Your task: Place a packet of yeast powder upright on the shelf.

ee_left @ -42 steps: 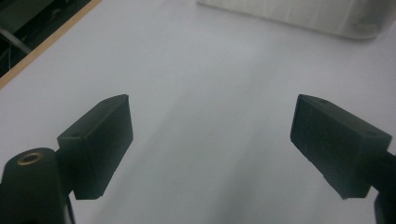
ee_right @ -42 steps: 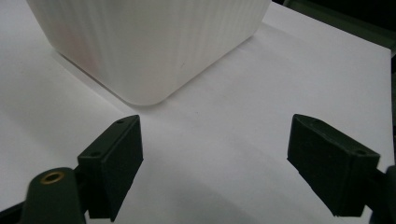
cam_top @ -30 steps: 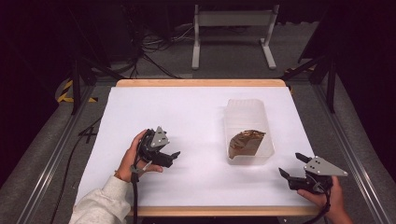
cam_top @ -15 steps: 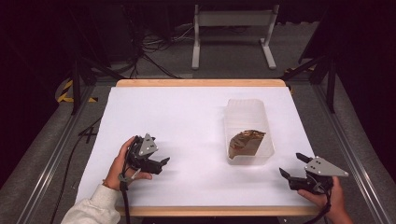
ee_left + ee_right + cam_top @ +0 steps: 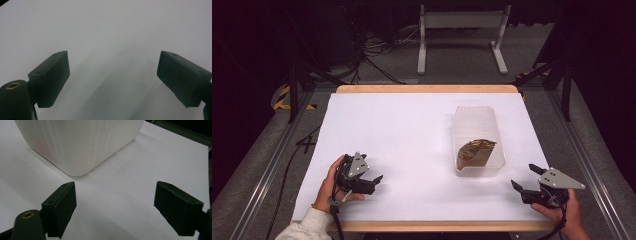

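A translucent white tub [image 5: 464, 117] stands on the right half of the white table, with a crumpled brown piece [image 5: 475, 153] lying in its near end. My right gripper [image 5: 525, 177] rests near the table's front right corner, open, jaws pointing left toward the tub and holding nothing. In the right gripper view the tub's ribbed corner [image 5: 80, 142] rises just beyond my right gripper [image 5: 115, 205]. My left gripper [image 5: 379, 179] sits low at the front left, open and empty. The left gripper view has my left gripper [image 5: 112, 77] over bare white tabletop.
The white table [image 5: 402, 135] has wooden edges front and back. Dark floor with cables and a metal frame stand [image 5: 459, 30] lies beyond the far edge. Rails run along both sides of the table.
My left gripper has drawn back toward the front left edge of the table. The right gripper and the tub have stayed where they were.
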`<state>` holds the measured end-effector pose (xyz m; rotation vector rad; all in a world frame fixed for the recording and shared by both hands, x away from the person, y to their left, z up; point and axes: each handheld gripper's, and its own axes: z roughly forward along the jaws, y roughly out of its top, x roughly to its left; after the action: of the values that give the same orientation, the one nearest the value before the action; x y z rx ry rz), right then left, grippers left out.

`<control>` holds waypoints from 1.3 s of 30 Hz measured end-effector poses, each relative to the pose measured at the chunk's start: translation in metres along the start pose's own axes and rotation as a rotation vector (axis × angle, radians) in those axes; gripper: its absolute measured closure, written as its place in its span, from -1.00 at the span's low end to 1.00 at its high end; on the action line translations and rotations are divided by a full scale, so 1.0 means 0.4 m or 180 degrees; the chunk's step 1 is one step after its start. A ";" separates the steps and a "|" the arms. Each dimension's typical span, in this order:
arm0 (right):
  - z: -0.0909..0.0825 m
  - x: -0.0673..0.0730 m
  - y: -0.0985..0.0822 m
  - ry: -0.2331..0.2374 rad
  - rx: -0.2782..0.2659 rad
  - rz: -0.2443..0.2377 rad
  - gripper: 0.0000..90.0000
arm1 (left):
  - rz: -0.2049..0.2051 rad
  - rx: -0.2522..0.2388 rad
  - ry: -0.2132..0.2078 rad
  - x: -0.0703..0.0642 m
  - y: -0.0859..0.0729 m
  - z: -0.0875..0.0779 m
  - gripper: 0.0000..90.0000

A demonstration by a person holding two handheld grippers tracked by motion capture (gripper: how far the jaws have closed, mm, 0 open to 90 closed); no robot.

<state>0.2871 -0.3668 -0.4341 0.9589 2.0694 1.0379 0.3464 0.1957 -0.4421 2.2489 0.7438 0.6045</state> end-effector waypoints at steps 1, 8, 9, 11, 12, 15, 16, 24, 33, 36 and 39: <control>0.000 0.000 0.000 0.0001 -0.0002 -0.0001 -0.59 | 0.0009 -0.0004 0.0016 0.002 -0.006 -0.005 -0.73; 0.005 0.004 0.005 0.0025 -0.0004 -0.0039 -0.59 | -0.0195 -0.0084 0.0012 0.008 -0.052 -0.034 -0.74; 0.006 0.004 0.006 0.0030 -0.0008 -0.0045 -0.59 | -0.0225 -0.0076 0.0013 0.009 -0.061 -0.039 -0.74; 0.008 0.005 0.008 0.0036 -0.0012 -0.0050 -0.59 | -0.0273 -0.0096 0.0022 0.013 -0.075 -0.047 -0.74; 0.010 0.005 0.010 0.0040 -0.0013 -0.0052 -0.59 | -0.0310 -0.0116 0.0025 0.015 -0.081 -0.051 -0.74; 0.016 0.005 0.014 0.0055 -0.0019 -0.0074 -0.59 | -0.0469 -0.0212 0.0018 0.024 -0.103 -0.068 -0.75; 0.018 0.006 0.015 0.0058 -0.0022 -0.0073 -0.59 | -0.0499 -0.0222 0.0045 0.026 -0.109 -0.073 -0.75; 0.025 0.005 0.021 0.0069 -0.0043 -0.0062 -0.59 | -0.0934 -0.0485 0.0026 0.039 -0.162 -0.118 -0.78; 0.026 0.000 0.018 0.0077 -0.0054 -0.0034 -0.59 | -0.1132 -0.0740 -0.0022 0.053 -0.191 -0.146 -0.74; 0.028 0.001 0.018 0.0092 -0.0046 -0.0050 -0.59 | -0.1113 -0.0733 -0.0011 0.048 -0.183 -0.143 -0.77; 0.029 0.002 0.018 0.0105 -0.0046 -0.0060 -0.59 | -0.1117 -0.0731 0.0019 0.043 -0.179 -0.144 -0.78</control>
<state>0.2981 -0.3587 -0.4339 0.9192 2.0909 1.0643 0.3007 0.2763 -0.4524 1.8517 0.9910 0.4970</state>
